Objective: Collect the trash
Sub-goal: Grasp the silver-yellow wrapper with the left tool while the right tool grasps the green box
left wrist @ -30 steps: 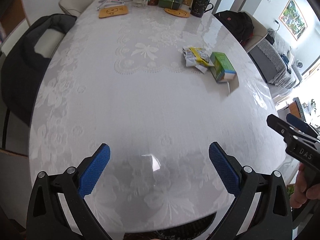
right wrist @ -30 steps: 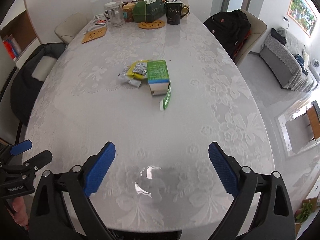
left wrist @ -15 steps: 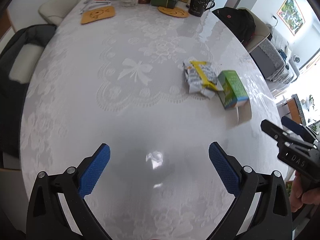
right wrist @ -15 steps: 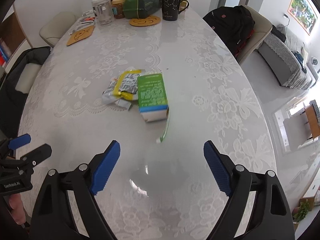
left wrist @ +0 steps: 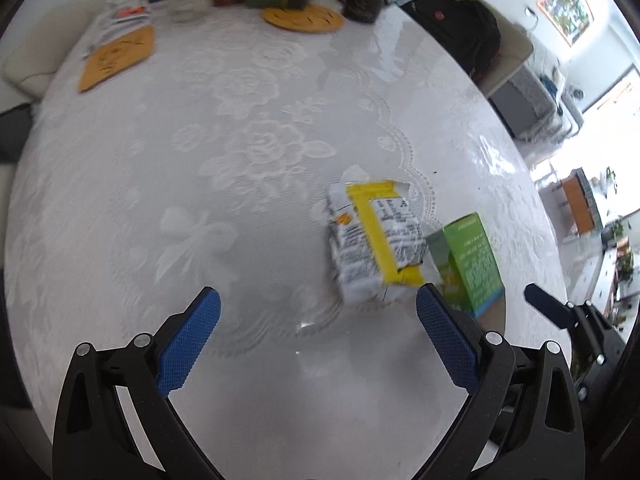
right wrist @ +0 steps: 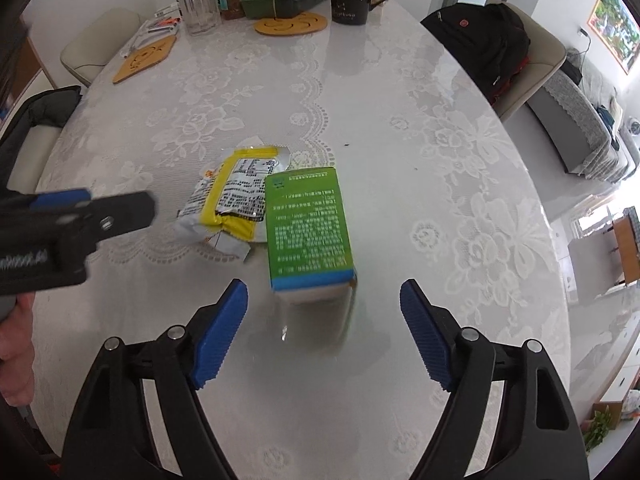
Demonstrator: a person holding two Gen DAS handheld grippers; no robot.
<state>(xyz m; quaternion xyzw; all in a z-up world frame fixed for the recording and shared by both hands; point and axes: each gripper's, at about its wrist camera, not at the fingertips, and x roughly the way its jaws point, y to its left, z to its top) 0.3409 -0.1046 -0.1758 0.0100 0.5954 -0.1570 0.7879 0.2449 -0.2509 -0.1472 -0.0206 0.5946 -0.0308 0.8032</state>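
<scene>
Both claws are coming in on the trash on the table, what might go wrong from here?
1. The green box touches the crumpled yellow wrapper; grabbing one may drag the other.
2. The left claw and right claw, both open, approach side by side and might collide.
3. The glossy table cover may let the box slide away.

— Bright daylight floods in from the window [right wrist: 624, 216] on the right; it's blown out white.
— Glare on the bench [right wrist: 380, 92], left view blurred, edges bowed.
</scene>
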